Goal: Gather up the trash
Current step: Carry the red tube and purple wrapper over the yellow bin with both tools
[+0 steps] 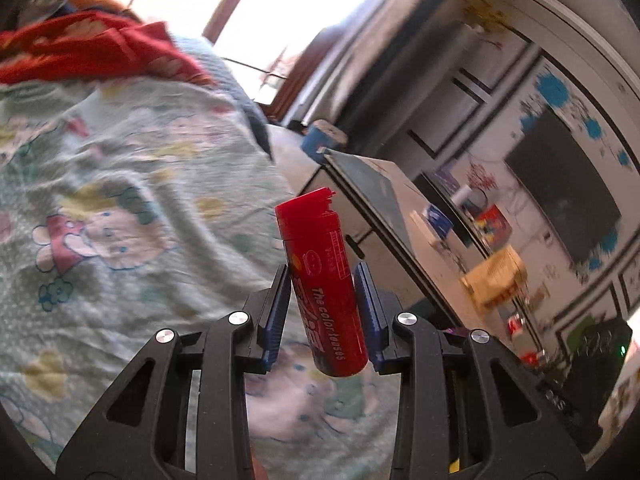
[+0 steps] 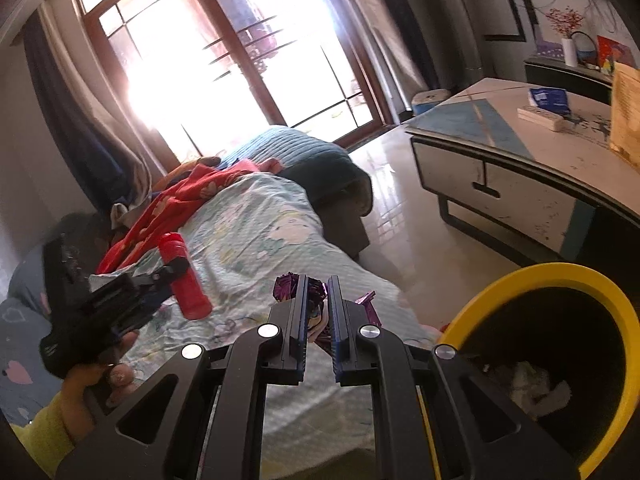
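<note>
Counted my two grippers: left gripper point(image 1: 322, 276) and right gripper point(image 2: 318, 290). One red tube point(image 1: 324, 284), one purple wrapper point(image 2: 320, 300), one yellow-rimmed bin point(image 2: 560, 276) at four o'clock.

Blown-out window point(image 2: 224, 60) glare, motion blur, fisheye edges

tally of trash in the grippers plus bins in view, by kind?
Red tube, in left gripper: 1
Purple wrapper, in right gripper: 1
Yellow-rimmed bin: 1
Total: 3
</note>
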A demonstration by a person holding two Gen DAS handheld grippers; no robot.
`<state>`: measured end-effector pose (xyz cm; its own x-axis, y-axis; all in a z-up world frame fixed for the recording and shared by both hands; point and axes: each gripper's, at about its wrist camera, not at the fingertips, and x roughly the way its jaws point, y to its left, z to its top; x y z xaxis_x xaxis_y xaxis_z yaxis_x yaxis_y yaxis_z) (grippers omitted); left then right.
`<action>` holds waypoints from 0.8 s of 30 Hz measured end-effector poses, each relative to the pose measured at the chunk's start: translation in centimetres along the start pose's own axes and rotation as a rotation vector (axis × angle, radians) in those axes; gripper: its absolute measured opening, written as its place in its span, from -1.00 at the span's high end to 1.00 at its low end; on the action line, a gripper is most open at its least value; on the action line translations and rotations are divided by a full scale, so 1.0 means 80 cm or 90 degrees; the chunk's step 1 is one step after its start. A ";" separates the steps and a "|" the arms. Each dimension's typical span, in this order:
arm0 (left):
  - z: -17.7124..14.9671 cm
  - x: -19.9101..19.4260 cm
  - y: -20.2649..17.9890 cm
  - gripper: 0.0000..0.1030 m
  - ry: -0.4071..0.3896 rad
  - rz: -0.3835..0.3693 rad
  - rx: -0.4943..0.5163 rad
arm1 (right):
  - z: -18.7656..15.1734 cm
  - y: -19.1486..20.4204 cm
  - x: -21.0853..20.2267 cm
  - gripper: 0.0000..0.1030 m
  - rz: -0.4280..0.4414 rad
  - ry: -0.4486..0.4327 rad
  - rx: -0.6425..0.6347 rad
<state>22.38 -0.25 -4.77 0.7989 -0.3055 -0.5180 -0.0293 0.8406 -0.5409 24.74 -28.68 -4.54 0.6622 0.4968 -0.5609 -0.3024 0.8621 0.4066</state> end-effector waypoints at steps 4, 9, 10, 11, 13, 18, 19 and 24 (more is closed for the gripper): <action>-0.008 -0.001 -0.026 0.50 0.005 -0.022 0.034 | -0.005 -0.017 -0.018 0.82 -0.012 -0.009 0.009; -0.020 0.000 -0.053 0.50 0.015 -0.045 0.074 | -0.007 -0.034 -0.041 0.82 -0.029 -0.026 0.023; -0.024 0.001 -0.060 0.50 0.018 -0.050 0.083 | -0.007 -0.038 -0.045 0.82 -0.033 -0.030 0.027; -0.027 0.002 -0.066 0.50 0.022 -0.053 0.092 | -0.006 -0.042 -0.048 0.82 -0.035 -0.033 0.030; -0.034 0.003 -0.075 0.50 0.027 -0.060 0.107 | -0.006 -0.048 -0.056 0.82 -0.044 -0.039 0.036; -0.055 0.008 -0.103 0.50 0.043 -0.079 0.150 | -0.009 -0.067 -0.075 0.82 -0.067 -0.050 0.054; -0.059 0.009 -0.108 0.50 0.047 -0.081 0.157 | -0.010 -0.071 -0.078 0.82 -0.072 -0.051 0.057; -0.081 0.014 -0.138 0.50 0.064 -0.101 0.204 | -0.016 -0.092 -0.094 0.82 -0.088 -0.057 0.082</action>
<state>19.65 -12.77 -3.68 0.7150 -0.4724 -0.5154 0.2925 0.8717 -0.3931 21.10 -38.65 -4.22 0.7511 0.3585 -0.5543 -0.1172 0.8988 0.4225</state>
